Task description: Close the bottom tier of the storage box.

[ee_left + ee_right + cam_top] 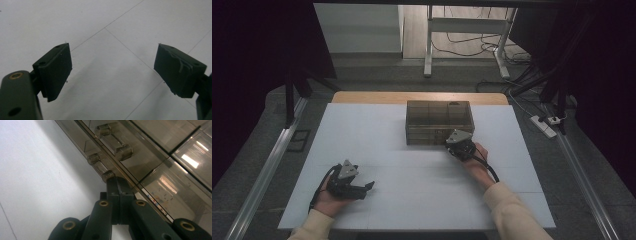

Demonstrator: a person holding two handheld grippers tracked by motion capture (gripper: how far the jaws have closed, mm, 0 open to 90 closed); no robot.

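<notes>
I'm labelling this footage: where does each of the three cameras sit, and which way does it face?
High view: above the person's side, facing forward and down on the white table; both forearms, left gripper and right gripper show.
Left gripper view: on that gripper, facing the table between open jaws.
Right gripper view: on that gripper, shut jaws at the box's edge.
Shared: high and right gripper views show the smoky box.

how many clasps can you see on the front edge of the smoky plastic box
2. In the right gripper view, one clasp sits farther up the box edge; the other clasp is just above the right gripper. More may be hidden beyond the frame.
</notes>
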